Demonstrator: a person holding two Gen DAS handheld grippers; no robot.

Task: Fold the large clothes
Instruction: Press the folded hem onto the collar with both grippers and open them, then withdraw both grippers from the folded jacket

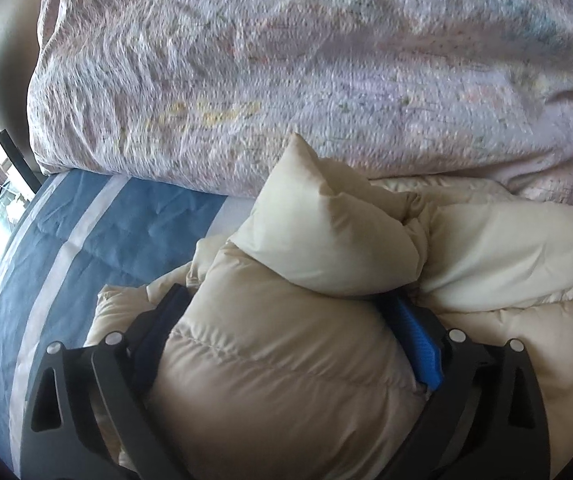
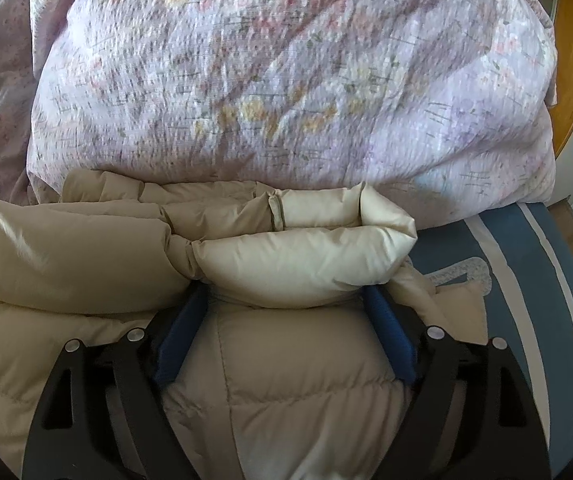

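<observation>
Down jacket (image 1: 286, 360) mid-fold on bed (image 1: 86, 232); left gripper (image 1: 286, 320) and right gripper (image 2: 286, 320) clamped on puffy sections; next, carrying the fold across.

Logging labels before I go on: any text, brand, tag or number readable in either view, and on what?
None readable.
Jacket: no tag or logo shows.
Sheet: a pale outlined shape and a dark mark, maybe print, not legible.
Quilt: floral pattern only, blurred.
</observation>
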